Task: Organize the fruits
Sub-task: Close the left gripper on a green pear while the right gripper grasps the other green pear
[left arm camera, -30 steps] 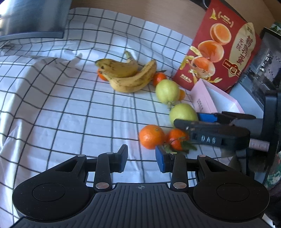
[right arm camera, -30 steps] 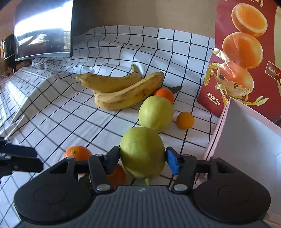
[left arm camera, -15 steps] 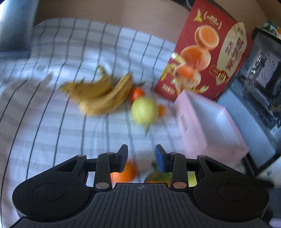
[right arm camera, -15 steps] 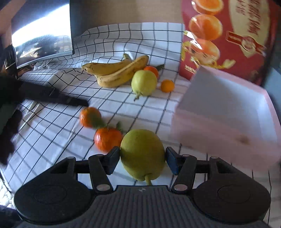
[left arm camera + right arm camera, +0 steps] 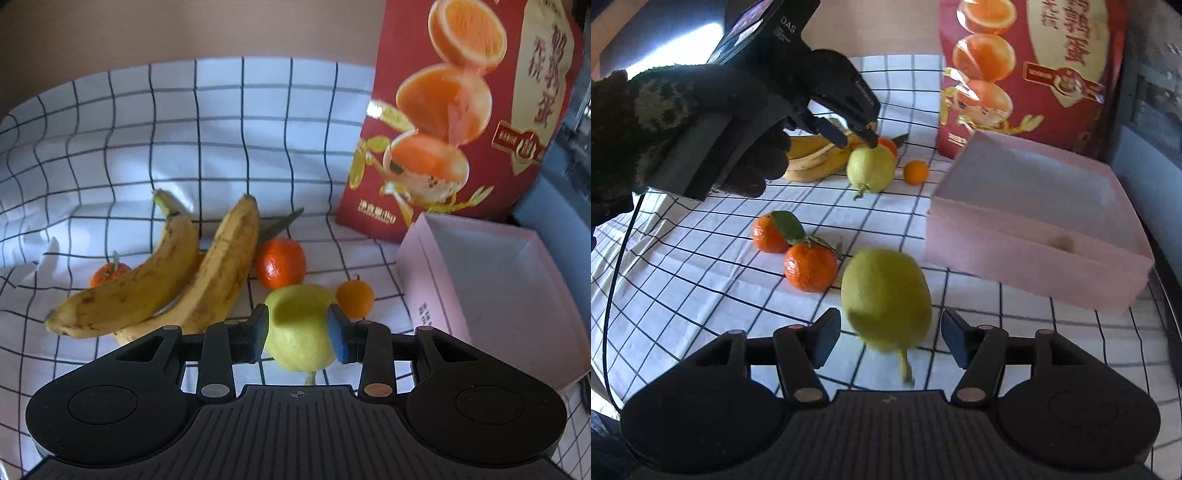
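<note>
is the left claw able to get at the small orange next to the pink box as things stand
Probably not directly. The left claw already has a green pear between its fingers, and that pear sits in front of the small orange. The pink box crowds its right side.

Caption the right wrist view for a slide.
Open right gripper around a blurred pear, beside two tangerines and a pink box.

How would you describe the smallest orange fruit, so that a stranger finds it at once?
Start at the tall red box behind the checked cloth. Before it, left of the pink box, lies the small orange fruit, beside a green pear. It is smaller and paler than the mandarin nearby and has no leaf.
</note>
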Action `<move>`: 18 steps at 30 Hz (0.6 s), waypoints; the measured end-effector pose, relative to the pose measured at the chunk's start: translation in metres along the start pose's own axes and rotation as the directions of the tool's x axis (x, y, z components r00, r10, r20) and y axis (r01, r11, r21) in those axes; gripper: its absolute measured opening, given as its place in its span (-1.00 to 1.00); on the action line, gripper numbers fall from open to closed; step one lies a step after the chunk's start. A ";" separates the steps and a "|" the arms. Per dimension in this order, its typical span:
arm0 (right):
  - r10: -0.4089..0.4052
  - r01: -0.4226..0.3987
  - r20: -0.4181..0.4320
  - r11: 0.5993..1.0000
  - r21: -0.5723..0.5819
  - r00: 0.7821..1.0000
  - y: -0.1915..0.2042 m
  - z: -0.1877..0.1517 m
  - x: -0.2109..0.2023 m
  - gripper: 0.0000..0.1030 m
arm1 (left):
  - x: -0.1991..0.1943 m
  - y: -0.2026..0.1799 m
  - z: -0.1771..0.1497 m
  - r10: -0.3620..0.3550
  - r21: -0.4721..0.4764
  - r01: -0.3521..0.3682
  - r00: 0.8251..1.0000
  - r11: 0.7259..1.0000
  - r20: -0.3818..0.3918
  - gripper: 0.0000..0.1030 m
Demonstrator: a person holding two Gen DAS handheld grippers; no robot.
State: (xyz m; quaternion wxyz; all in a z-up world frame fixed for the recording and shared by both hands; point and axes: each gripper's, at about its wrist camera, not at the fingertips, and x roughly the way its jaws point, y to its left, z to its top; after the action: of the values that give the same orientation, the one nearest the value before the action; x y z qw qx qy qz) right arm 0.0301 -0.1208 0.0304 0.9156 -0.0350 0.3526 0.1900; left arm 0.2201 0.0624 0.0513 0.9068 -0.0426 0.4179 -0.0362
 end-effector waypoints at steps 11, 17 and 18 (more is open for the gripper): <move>-0.046 0.047 -0.015 0.999 0.026 0.999 -0.008 -0.013 -0.002 0.22 | 0.028 0.000 0.009 -0.044 -0.054 0.044 0.999 0.998 -0.004 0.29; -0.069 0.070 -0.019 0.997 0.020 0.997 -0.007 -0.017 -0.004 0.23 | 0.040 -0.008 0.005 -0.057 -0.012 0.057 0.998 0.998 -0.023 0.36; -0.074 0.075 -0.021 0.997 0.025 0.997 -0.008 -0.017 -0.004 0.23 | 0.041 -0.010 0.005 -0.061 0.000 0.061 0.998 0.998 -0.029 0.35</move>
State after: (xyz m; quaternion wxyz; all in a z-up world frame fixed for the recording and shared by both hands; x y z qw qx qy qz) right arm 0.0198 -0.1333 0.0193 0.9188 -0.0384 0.3626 0.1510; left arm 0.2502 0.0486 0.0249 0.8992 -0.0543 0.4293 -0.0645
